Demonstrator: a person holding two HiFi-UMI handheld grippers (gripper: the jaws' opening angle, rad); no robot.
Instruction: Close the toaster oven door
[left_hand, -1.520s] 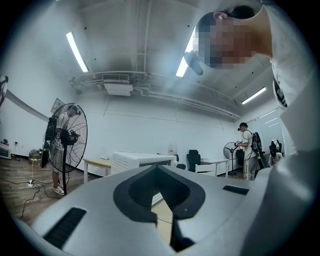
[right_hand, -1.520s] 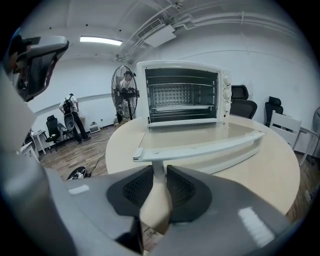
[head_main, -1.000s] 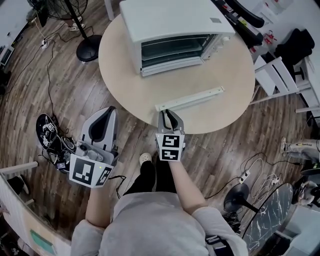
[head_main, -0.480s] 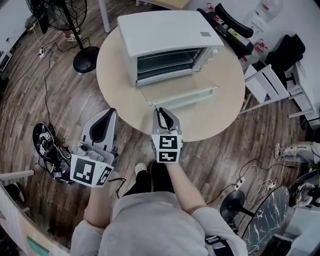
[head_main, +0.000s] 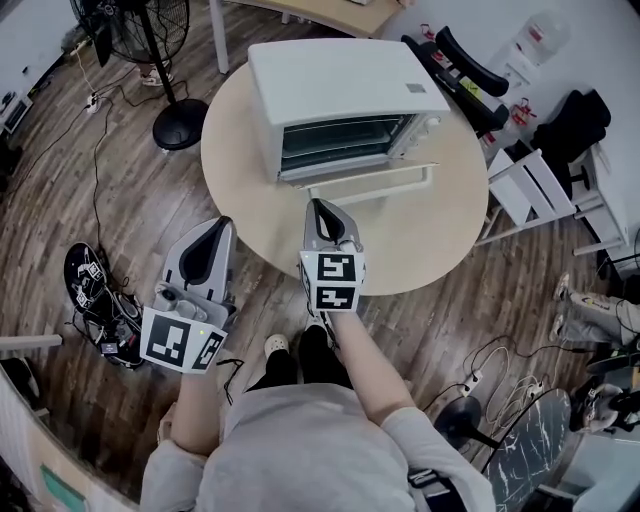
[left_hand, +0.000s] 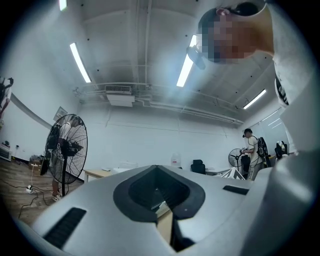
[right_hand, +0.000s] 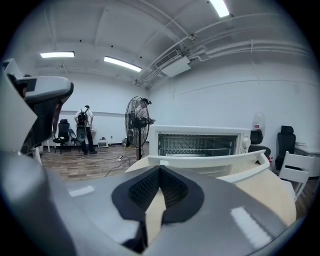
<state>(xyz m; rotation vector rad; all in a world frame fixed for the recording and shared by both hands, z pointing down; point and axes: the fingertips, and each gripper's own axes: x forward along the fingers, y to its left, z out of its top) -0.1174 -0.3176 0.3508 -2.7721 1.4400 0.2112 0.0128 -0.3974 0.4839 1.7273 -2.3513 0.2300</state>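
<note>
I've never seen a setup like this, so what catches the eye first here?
The white box-shaped toaster oven stands at the far side of the round beige table, its door partly open. Just in front of that door is the right hand-held gripper, jaws shut on nothing.

surroundings, head view plus right gripper view
round beige table (head_main: 440, 250) at centre on dark wood-plank floor (head_main: 120, 200); pedestal fan (head_main: 150, 30) at 11 o'clock, its round base just beside the table edge; loose cables (head_main: 95, 130) trail over the floor at 10 o'clock; black chair (head_main: 470, 55) at 1 o'clock; white folding chair (head_main: 540, 180) at 3 o'clock, near the table; white cables (head_main: 505, 360) at 5 o'clock; a person (right_hand: 84, 131) stands far off in the right gripper view.
</note>
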